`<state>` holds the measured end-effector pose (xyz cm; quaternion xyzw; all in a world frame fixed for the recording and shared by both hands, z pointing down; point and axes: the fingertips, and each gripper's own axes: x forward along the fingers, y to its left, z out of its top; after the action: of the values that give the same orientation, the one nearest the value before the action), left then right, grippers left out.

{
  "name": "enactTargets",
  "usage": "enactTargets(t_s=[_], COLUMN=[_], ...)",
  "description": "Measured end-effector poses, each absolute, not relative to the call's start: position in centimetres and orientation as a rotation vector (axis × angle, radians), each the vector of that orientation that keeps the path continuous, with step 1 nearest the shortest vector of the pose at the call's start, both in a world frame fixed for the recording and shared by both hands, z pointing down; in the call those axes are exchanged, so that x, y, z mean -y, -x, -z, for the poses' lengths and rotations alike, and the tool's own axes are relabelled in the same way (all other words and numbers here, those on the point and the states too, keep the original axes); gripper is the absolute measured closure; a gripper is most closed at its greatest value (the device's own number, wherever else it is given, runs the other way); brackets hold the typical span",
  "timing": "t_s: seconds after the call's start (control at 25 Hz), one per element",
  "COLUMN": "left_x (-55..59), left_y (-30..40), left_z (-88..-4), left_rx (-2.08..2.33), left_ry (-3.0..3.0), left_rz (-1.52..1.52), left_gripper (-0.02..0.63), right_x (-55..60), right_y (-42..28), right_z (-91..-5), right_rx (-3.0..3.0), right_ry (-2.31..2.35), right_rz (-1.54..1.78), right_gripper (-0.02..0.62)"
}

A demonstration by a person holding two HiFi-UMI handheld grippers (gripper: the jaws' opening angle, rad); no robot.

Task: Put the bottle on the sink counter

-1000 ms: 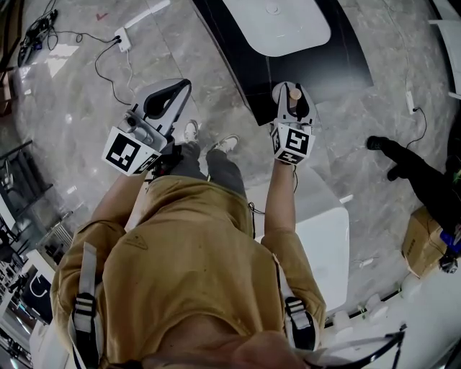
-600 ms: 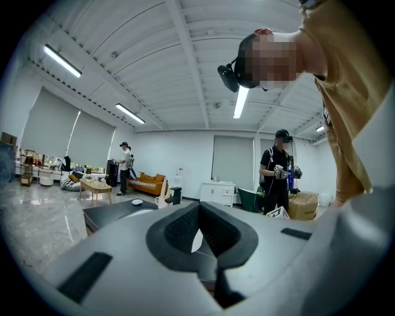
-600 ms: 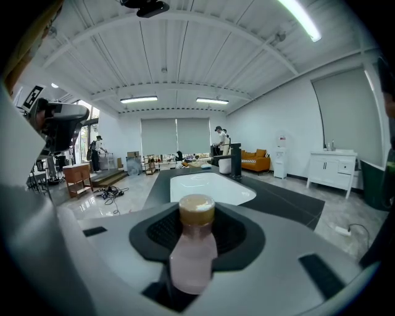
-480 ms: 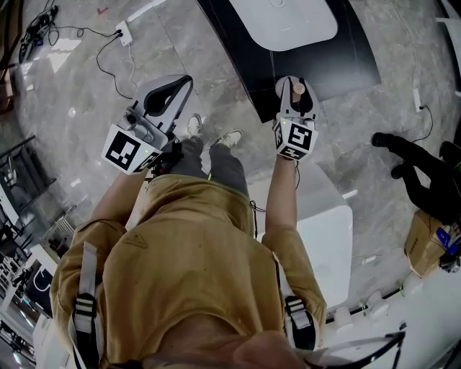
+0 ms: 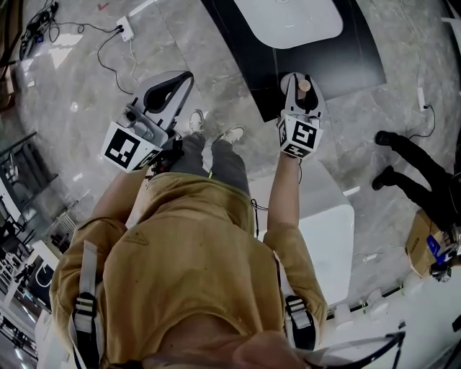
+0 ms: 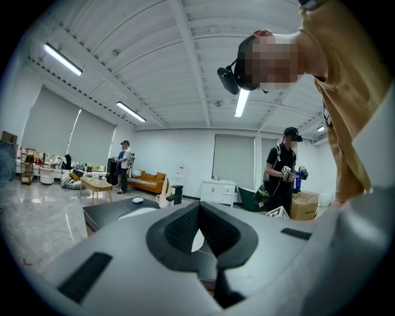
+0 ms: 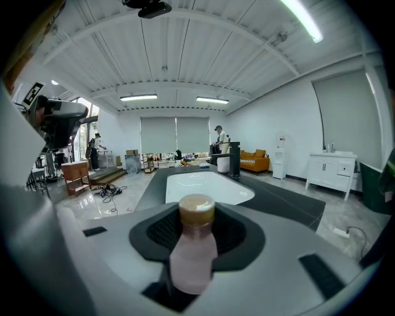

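Observation:
A pale pink bottle (image 7: pixel 193 254) with a tan cap (image 5: pixel 305 84) stands upright between the jaws of my right gripper (image 5: pixel 303 81), which is shut on its body. In the head view this gripper hangs over the near edge of the black sink counter (image 5: pixel 338 54). The white basin (image 5: pixel 288 18) lies beyond it. Ahead of the bottle in the right gripper view are the basin (image 7: pixel 207 185), the dark counter (image 7: pixel 290 207) and a black faucet (image 7: pixel 234 165). My left gripper (image 5: pixel 183 78) is held over the floor to the left, jaws together and empty (image 6: pixel 200 237).
A power strip (image 5: pixel 124 33) and cables lie on the marble floor at the far left. A white cabinet (image 5: pixel 328 230) stands below my right arm. A person's black-clad legs (image 5: pixel 410 169) and a cardboard box (image 5: pixel 425 245) are at the right. Other people (image 6: pixel 281 176) stand in the room.
My right gripper has edged forward with the bottle, further over the counter's near edge. The legs at the right have shifted. The left gripper has hardly moved.

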<state>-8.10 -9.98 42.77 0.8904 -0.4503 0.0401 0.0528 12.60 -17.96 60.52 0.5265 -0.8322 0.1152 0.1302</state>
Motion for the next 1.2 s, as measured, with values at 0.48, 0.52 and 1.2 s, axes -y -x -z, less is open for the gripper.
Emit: enactTargets(t_s=[0.48,0.52,1.2], left_x=[10.45,10.53,10.60], left_y=[7.77,7.75,8.18], left_z=[-43.22,-43.28,-43.43], left_rx=[1.358,1.360,1.253], left_ry=[-2.697,-2.696,-2.716], left_rz=[-0.130,-0.129,-0.085], left_gripper=[0.604,0.604,0.604], right_x=[17.99,18.00,17.76], right_y=[-12.40,-12.40,-12.27], right_z=[-60.34,-60.37,-59.89], right_rx=[2.429,2.432,2.426], right_ry=[-1.529,-1.529,-1.563], right_rz=[-0.303,-0.302,-0.272], right_gripper=[0.471,0.471,0.469])
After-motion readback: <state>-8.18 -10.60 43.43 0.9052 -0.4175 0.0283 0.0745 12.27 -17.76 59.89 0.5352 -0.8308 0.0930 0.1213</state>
